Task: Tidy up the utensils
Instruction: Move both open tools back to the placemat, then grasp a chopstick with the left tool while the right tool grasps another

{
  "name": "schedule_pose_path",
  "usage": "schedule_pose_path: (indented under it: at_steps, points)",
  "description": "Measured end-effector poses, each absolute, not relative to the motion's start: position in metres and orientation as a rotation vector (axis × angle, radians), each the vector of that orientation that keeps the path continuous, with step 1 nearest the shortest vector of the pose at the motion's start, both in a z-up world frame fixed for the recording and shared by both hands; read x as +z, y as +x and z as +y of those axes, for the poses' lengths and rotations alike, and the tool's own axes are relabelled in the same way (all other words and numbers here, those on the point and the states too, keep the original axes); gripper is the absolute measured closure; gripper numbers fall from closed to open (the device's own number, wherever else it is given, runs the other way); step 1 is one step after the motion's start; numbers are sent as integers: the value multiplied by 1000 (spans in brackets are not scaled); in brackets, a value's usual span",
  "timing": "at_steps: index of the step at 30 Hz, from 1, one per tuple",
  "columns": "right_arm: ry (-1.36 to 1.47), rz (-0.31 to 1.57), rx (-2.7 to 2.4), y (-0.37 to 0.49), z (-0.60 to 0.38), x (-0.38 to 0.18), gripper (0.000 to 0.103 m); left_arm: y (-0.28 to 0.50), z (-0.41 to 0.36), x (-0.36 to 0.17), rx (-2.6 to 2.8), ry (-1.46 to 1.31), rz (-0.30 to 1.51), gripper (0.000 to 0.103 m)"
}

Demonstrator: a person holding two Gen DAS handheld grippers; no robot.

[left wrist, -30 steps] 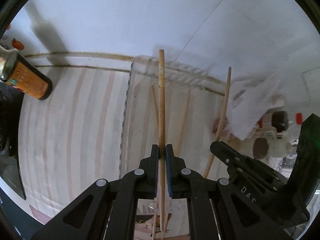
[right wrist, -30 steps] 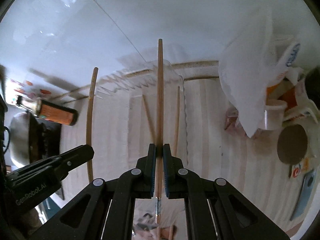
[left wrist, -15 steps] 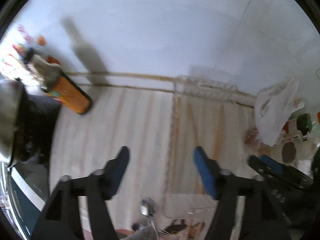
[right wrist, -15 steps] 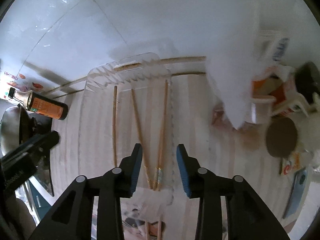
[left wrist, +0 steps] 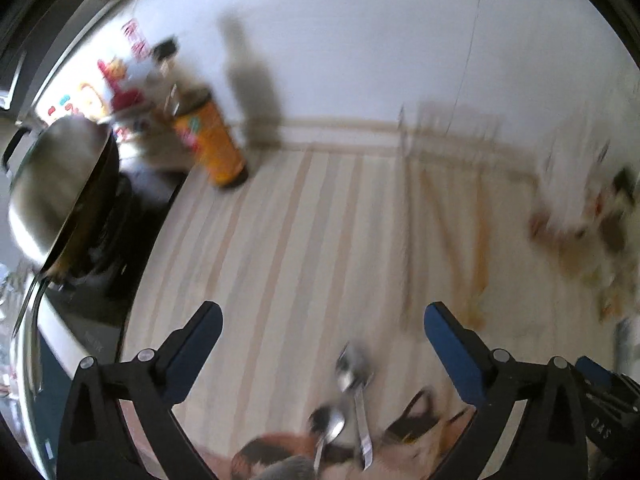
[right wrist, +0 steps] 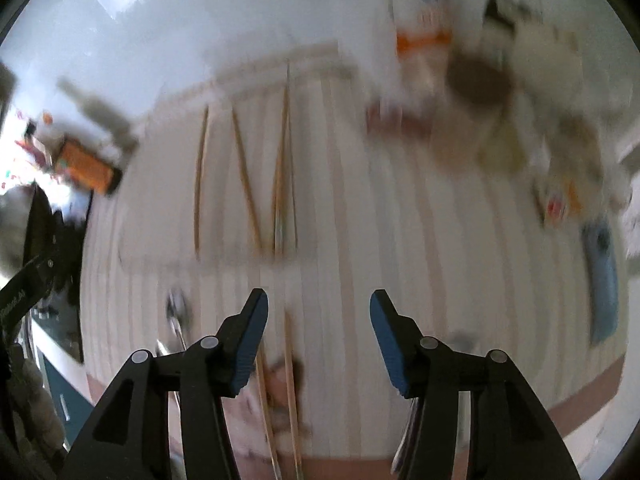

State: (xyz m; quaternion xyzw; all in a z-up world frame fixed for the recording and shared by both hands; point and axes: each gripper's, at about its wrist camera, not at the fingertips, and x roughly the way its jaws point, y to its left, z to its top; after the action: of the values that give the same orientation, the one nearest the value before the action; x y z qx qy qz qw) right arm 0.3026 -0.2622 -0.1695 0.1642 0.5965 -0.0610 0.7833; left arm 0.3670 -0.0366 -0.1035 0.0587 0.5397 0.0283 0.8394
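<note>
Several wooden chopsticks (right wrist: 246,184) lie lengthwise in a clear plastic tray (right wrist: 152,258) on the striped tabletop; in the left wrist view the tray (left wrist: 404,200) is blurred at the right. Two more chopsticks (right wrist: 290,360) lie on the table just inside my right gripper's left finger. Two metal spoons (left wrist: 352,368) lie near the table's front edge, under my left gripper (left wrist: 323,314). Its jaws are opening, very wide, with nothing between them. My right gripper (right wrist: 319,300) is opening too and grips nothing. Both pictures are motion-blurred.
An orange-labelled bottle (left wrist: 212,144) stands at the back left by the wall, next to a metal pot (left wrist: 60,184) on a dark stove. White bags and packets (right wrist: 424,40) crowd the back right. A blue flat object (right wrist: 600,272) lies at the right.
Both grippers let go of the chopsticks they held upright and opened. Both drew back from the tray toward the table's front edge; the spoons and loose chopsticks came into view.
</note>
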Motion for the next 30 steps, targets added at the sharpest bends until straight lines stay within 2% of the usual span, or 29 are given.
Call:
schedule_pose_path:
  at_steps: [8, 10, 11, 13, 14, 22, 24, 25, 26, 27, 28, 30]
  points:
    - [339, 1456, -83, 255, -219, -242, 55, 311, -19, -160, 108, 223, 1262, 0]
    - [297, 1481, -69, 251, -209, -252, 63, 303, -19, -166, 104, 233, 1276, 0]
    - [272, 1498, -62, 249, -204, -257, 76, 298, -20, -170, 99, 236, 1284, 0]
    - [213, 1480, -63, 243, -199, -258, 88, 290, -25, -175, 75, 241, 1295, 0]
    - [190, 1486, -72, 240, -200, -258, 97, 286, -31, -177, 53, 248, 1303, 0]
    - [247, 1504, -213, 228, -264, -249, 97, 262, -85, -206, -136, 251, 1407, 1]
    - [275, 1508, -207, 227, -275, -248, 97, 259, -98, -219, -182, 235, 1460, 5]
    - [286, 1511, -209, 226, -280, -247, 97, 257, -103, -226, -206, 228, 1486, 13]
    - [292, 1511, -210, 225, -283, -246, 97, 255, -108, -234, -223, 222, 1516, 26]
    - [302, 1510, -209, 224, -290, -246, 96, 253, -111, -240, -238, 215, 1540, 32]
    - [313, 1507, -209, 223, -292, -245, 96, 252, -113, -245, -254, 204, 1562, 45]
    - [322, 1505, -211, 220, -298, -243, 96, 251, -115, -244, -254, 224, 1538, 54]
